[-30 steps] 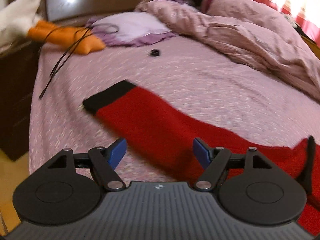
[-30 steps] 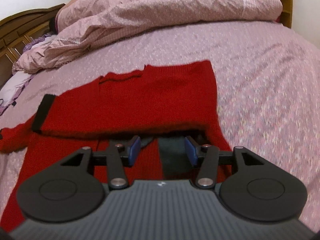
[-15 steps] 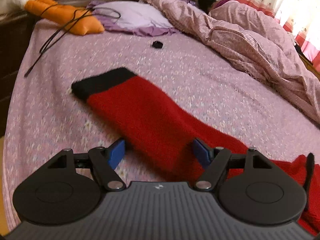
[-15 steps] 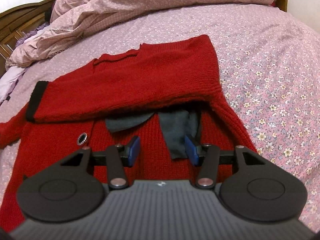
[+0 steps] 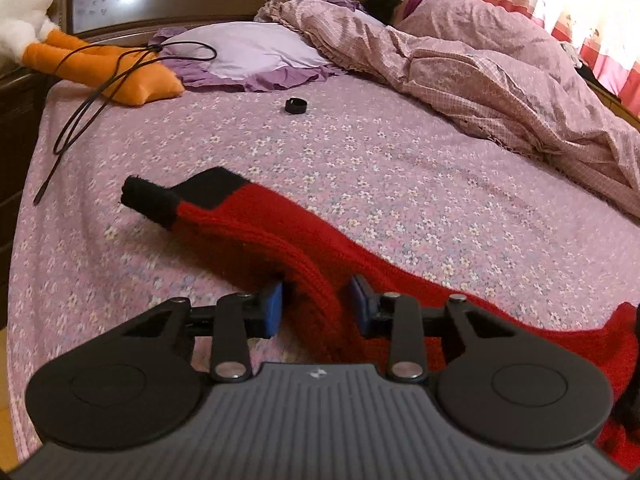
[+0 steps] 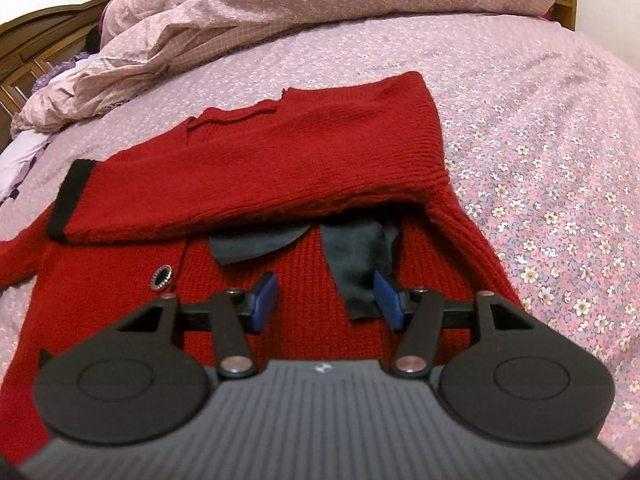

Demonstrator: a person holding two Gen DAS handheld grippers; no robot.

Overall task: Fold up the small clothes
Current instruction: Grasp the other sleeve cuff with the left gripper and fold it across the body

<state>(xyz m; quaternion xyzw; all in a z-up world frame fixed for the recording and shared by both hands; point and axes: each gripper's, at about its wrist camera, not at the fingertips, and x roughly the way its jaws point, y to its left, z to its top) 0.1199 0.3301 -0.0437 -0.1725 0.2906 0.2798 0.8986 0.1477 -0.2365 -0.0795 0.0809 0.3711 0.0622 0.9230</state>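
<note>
The left gripper (image 5: pixel 316 306) has closed in since a second ago, its jaws still narrowing around a raised fold of the red knitted cardigan's sleeve (image 5: pixel 256 224); whether the blue pads press the wool cannot be told. The black-cuffed sleeve end (image 5: pixel 160 200), flat a moment earlier, now curls up off the pink flowered bedsheet (image 5: pixel 360 152). At twelve o'clock beyond it lie a small black ring (image 5: pixel 295 105), a lilac pillow (image 5: pixel 244 56), an orange cushion (image 5: pixel 120 76) crossed by a black cable (image 5: pixel 84 108), and a heaped pink quilt (image 5: pixel 480 76). The right gripper (image 6: pixel 326 300) hovers with jaws half wide and opening, empty, over the red knitted cardigan (image 6: pixel 280 168). Its other sleeve is folded across the chest; grey lining (image 6: pixel 352 256) and a dark button (image 6: pixel 162 277) show beneath.
</note>
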